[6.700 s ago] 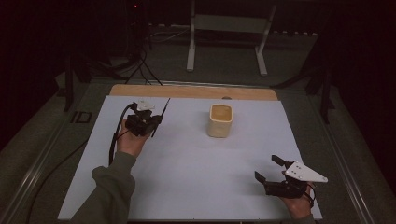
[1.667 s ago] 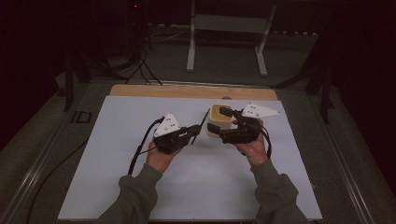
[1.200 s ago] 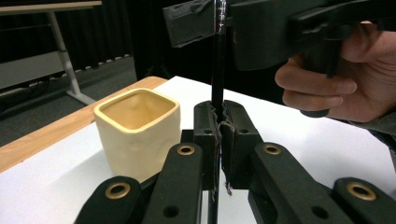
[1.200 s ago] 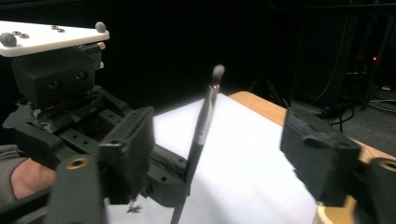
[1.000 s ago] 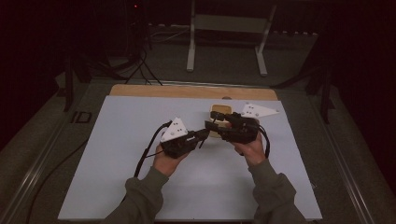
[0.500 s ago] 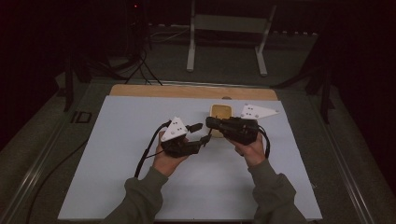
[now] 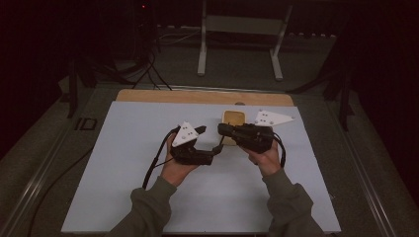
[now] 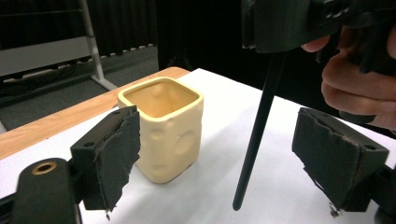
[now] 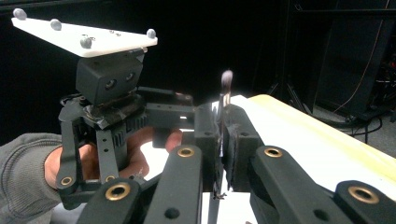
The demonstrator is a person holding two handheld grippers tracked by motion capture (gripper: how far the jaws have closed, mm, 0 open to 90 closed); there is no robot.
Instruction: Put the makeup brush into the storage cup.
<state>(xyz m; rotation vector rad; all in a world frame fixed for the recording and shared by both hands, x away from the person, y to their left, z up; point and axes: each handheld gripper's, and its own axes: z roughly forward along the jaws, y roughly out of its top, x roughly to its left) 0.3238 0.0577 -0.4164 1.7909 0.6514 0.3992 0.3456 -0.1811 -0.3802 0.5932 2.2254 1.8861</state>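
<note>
- Black stick (image 8: 256,126) has passed hands: your right gripper (image 9: 223,140) is clamped on it, mid-frame in the high view
- Left gripper (image 8: 217,154) has just opened wide, empty; cup (image 8: 166,133) behind

Open white board (image 7: 123,163) left and front, cup (image 7: 233,120) (just behind the 2 grippers) blocking the far middle

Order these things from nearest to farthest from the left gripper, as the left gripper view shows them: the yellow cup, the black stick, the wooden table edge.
1. Black stick: hanging between the open jaws, right of centre.
2. Yellow cup: just beyond the jaws, at the left.
3. Wooden table edge: behind the cup, far left.
</note>
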